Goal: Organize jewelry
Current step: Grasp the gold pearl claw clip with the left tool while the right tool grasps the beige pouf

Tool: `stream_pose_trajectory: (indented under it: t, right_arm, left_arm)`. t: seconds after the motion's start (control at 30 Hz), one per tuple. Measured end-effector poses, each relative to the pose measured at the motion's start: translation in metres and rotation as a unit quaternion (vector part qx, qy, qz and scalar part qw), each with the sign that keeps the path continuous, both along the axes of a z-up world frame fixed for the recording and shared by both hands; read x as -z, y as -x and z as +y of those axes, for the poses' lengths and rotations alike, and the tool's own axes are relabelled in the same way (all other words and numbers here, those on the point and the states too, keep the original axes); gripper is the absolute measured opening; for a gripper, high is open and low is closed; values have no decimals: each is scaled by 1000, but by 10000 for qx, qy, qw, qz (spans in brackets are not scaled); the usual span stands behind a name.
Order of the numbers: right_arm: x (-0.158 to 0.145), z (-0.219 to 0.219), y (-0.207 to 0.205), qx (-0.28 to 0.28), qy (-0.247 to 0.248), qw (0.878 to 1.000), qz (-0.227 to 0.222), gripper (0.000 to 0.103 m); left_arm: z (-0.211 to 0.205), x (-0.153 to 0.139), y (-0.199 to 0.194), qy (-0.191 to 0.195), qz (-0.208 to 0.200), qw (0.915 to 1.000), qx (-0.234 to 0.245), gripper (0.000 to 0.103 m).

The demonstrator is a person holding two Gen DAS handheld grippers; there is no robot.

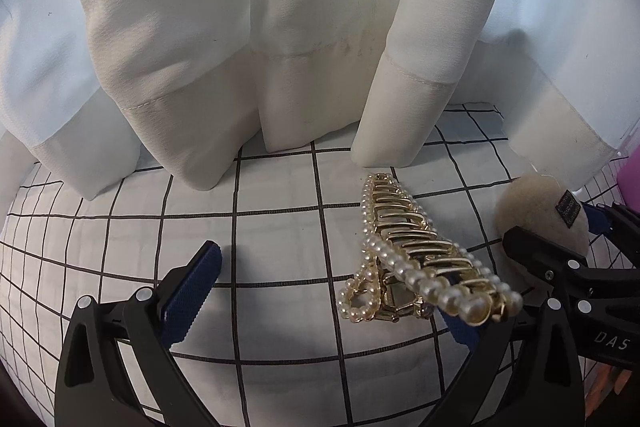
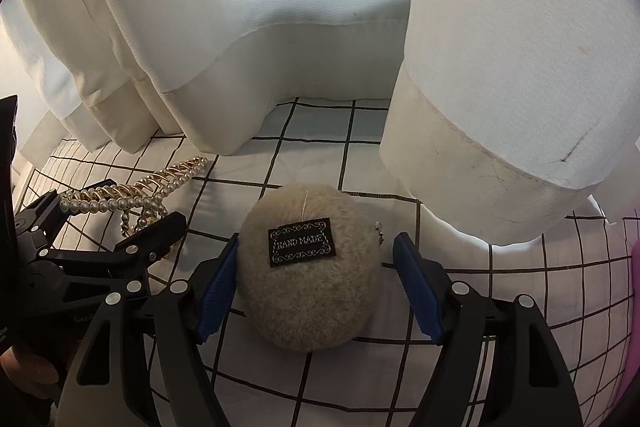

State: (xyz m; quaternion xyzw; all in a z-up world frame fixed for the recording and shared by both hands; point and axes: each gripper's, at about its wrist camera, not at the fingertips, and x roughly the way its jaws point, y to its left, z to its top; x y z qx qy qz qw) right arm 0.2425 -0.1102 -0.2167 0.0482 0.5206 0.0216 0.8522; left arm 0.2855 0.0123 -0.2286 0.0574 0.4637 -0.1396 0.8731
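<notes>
A gold hair claw clip edged with pearls (image 1: 416, 251) lies on the white grid-patterned cloth (image 1: 280, 227); it also shows in the right wrist view (image 2: 136, 195). My left gripper (image 1: 324, 295) is open, its right finger under the clip's near end, its left finger apart from it. A beige fluffy pompom (image 2: 312, 267) with a black "HAND MADE" label sits on the cloth; it also shows in the left wrist view (image 1: 544, 219). My right gripper (image 2: 316, 287) is open around the pompom, the left pad touching it, the right pad a little apart.
White curtain folds (image 1: 260, 47) hang down onto the cloth just behind the objects, also in the right wrist view (image 2: 500, 107). A pink object (image 2: 634, 307) sits at the far right edge. The two grippers stand close side by side.
</notes>
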Motion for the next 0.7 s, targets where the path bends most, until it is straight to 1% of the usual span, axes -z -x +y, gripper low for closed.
stream_pose_trajectory:
  t: [0.17,0.3,0.4,0.53,0.6,0.63,0.67,0.7]
  right_arm:
    - [0,-3,-4,43,28,10000,-19,71]
    - [1,-2,-6,43,82,9999,-77,71]
    - [4,0,-5,55,108,9998,-125,71]
    - [6,6,1,44,64,9998,-159,70]
    - [7,6,2,46,18,9998,-171,70]
    - [7,5,4,51,-3,9998,-184,68]
    - [7,6,5,57,-23,9998,-203,65]
    - [6,5,7,69,-33,9997,-215,63]
  left_arm:
    - [-7,1,-6,-83,-11,10000,-16,97]
    - [-10,1,-15,-73,-28,10000,-44,97]
    - [-10,0,-17,4,-21,10000,-44,97]
    - [0,5,-14,65,-25,10000,-34,94]
    - [5,4,-8,24,-68,10000,-23,90]
    - [5,4,-7,9,-91,10000,-2,85]
    - [6,2,-5,19,-127,9999,26,75]
    - [5,2,-3,11,-165,9999,52,69]
